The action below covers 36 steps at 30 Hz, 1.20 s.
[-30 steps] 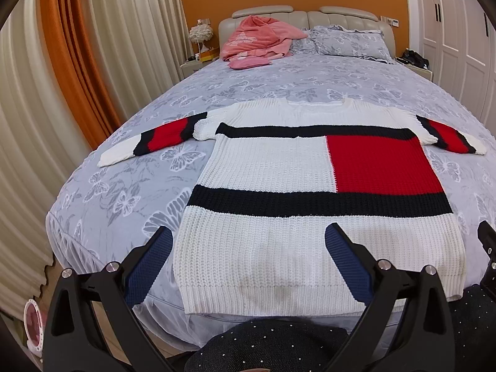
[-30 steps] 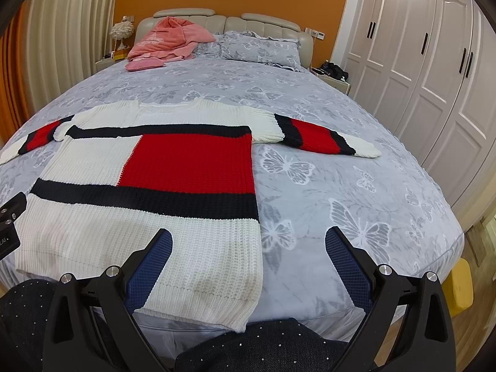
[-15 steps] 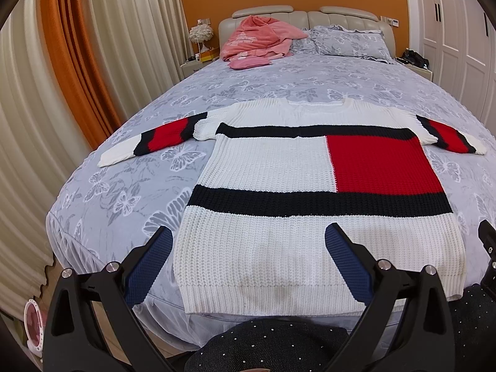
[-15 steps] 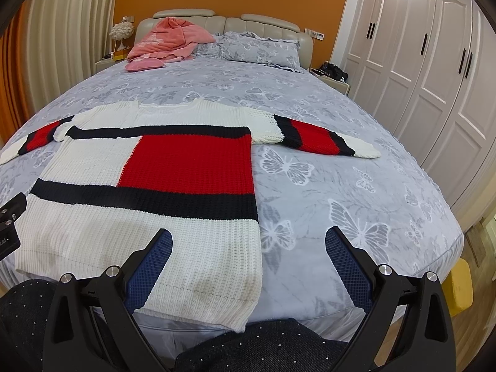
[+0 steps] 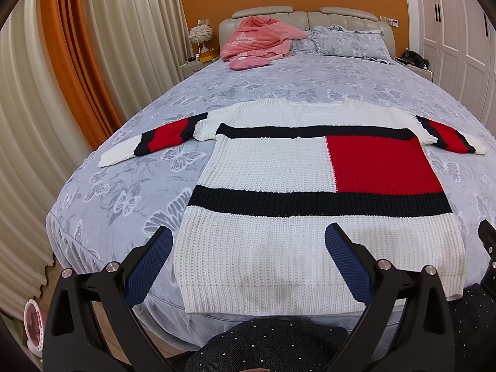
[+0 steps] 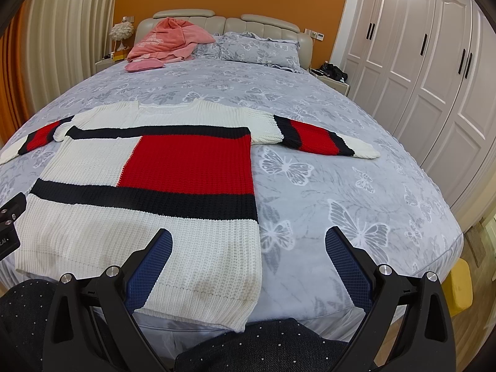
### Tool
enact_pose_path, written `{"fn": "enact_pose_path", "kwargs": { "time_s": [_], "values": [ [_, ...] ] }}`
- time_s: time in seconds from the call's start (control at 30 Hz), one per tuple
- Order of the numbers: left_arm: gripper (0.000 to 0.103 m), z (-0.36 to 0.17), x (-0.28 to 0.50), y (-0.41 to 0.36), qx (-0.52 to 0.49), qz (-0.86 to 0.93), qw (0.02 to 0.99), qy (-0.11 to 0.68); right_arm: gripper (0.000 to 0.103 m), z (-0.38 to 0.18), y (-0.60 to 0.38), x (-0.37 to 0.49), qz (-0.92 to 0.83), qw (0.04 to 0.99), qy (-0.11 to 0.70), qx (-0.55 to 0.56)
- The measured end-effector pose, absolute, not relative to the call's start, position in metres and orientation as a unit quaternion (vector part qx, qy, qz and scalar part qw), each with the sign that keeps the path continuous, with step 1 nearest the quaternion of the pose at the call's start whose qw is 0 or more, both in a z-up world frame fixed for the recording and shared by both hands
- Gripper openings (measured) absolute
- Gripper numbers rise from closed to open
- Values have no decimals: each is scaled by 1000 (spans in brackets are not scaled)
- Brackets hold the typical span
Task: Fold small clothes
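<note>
Sweater (image 5: 279,170) spread flat on bed (image 6: 341,186), sleeves extended sideways, hem nearest. Left gripper (image 5: 248,248) and right gripper (image 6: 248,248), both spread and empty, flank the hem corners; each sleeve lies ahead and outward of its gripper.

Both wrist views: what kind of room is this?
A home bedroom: a bed with headboard and pillow, a wardrobe, and a sweater laid flat.

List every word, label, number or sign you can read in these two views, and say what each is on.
"EAI": partial white letters, cut off by the picture's edge, on the black gripper at the left of the right wrist view.
Pale print on the pink blanket: too blurred to read.
Sweater, wardrobe doors, bedspread: no text.
</note>
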State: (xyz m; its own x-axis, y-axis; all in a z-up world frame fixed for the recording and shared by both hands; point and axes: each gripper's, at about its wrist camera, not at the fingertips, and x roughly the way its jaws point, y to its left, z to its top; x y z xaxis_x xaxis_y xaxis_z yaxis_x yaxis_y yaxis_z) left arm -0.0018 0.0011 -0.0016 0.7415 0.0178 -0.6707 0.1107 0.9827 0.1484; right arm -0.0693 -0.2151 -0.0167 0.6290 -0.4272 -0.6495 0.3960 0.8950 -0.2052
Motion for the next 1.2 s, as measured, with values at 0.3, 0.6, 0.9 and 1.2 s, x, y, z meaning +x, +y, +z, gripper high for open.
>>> {"fn": "enact_pose_path", "kwargs": {
  "time_s": [0.3,0.6,0.9,1.2],
  "values": [
    [96,-2,-2,1,91,-25,929,358,98,-17,-215,-69,-228,902,365,-22],
    [96,-2,-2,1,90,-25,928,360,98,-17,-215,-69,-227,902,366,-22],
    [96,-2,-2,-1,100,-27,926,363,98,-16,-215,-70,-227,902,368,-21],
    [98,2,11,3,65,-60,920,381,97,0,-291,-46,-219,898,378,53]
  ]
}}
